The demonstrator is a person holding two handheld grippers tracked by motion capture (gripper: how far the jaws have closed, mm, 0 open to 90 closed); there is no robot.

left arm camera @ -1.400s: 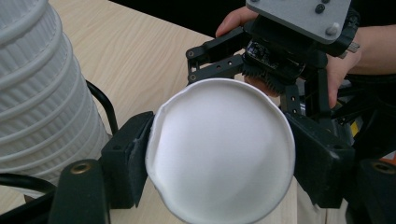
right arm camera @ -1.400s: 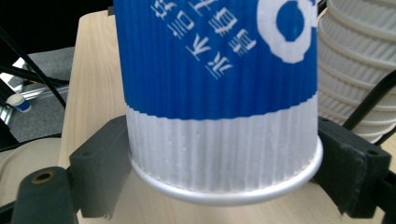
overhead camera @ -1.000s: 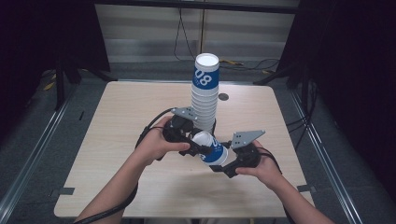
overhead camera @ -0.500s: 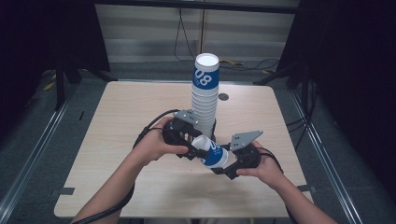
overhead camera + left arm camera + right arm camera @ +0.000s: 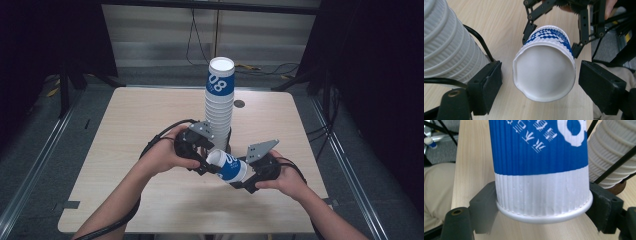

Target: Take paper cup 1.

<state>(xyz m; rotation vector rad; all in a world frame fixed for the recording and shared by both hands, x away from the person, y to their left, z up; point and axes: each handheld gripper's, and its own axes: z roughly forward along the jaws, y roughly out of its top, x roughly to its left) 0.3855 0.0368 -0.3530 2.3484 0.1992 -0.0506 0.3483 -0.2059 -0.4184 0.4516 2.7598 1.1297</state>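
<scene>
A blue-and-white ribbed paper cup (image 5: 229,167) lies on its side in the air between both grippers. My right gripper (image 5: 542,203) is shut on its white band just behind the rolled rim (image 5: 544,216), and its jaws have just been closing. The cup's white base (image 5: 544,72) sits between the jaws of my left gripper (image 5: 542,75), which has just been opening. It stands open, with a gap on each side. In the high view the left gripper (image 5: 204,156) is left of the cup and the right gripper (image 5: 246,179) is at its right end.
A tall stack of upturned cups (image 5: 220,107) stands just behind the hands on the wooden table (image 5: 145,115). It is close to the left gripper's left jaw (image 5: 446,42) and lies beyond the held cup (image 5: 610,150). Black cables (image 5: 165,132) loop by the left hand.
Both hands and the lying cup stay almost where they were, in front of the stack. No other shift can be made out from above.
</scene>
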